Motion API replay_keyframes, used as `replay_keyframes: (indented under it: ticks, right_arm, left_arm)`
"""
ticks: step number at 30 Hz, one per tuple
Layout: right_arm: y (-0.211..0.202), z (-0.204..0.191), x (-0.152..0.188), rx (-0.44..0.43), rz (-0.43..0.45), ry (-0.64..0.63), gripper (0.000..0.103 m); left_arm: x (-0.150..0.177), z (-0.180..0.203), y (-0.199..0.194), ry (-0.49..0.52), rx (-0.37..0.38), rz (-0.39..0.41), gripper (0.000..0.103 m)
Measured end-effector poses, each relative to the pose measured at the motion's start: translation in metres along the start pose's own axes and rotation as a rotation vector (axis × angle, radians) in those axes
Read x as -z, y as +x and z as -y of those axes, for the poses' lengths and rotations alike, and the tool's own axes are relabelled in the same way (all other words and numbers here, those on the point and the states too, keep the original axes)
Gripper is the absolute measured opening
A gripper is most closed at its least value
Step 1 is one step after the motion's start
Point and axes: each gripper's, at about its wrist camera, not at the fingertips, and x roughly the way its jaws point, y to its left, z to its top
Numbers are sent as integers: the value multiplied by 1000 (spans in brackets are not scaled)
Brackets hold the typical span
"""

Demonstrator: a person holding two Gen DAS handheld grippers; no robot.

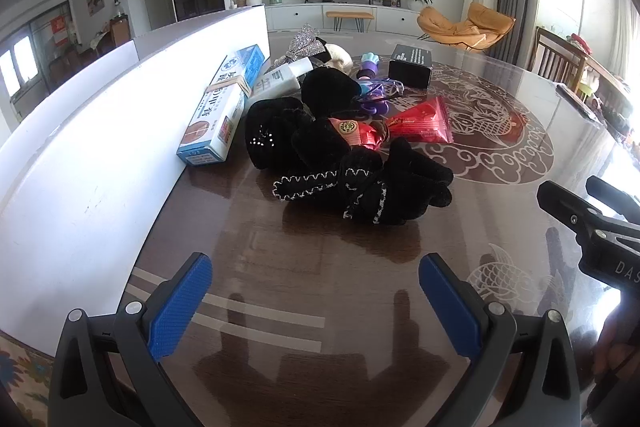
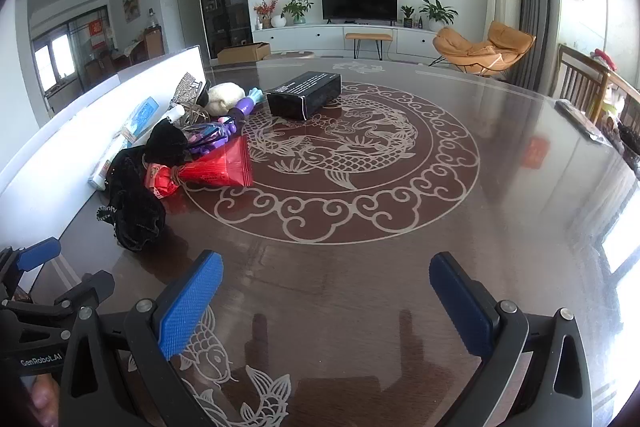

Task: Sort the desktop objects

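Your left gripper (image 1: 316, 301) hovers level over the table (image 1: 400, 307), jaws apart, empty. Your right gripper (image 2: 326, 301) hangs beside it, likewise spread.

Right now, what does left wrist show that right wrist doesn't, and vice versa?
Only left wrist: the full printed face of the blue-and-white box lying along the white board, and the right gripper entering from the right edge.

Only right wrist: the cardboard box on the floor beyond the table, the whole carp medallion, and the left gripper at the left edge.

Both: black fabric pile, red packet, black box, purple toy, both grippers open and empty above the table.
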Motion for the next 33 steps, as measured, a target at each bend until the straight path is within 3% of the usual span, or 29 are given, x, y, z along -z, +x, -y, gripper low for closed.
replay_keyframes:
  ticks: [33]
  right_arm:
    - [-10,-3,3,35,51,-11,103]
  left_arm:
    - [-1,-6,2,-21,0,0,103]
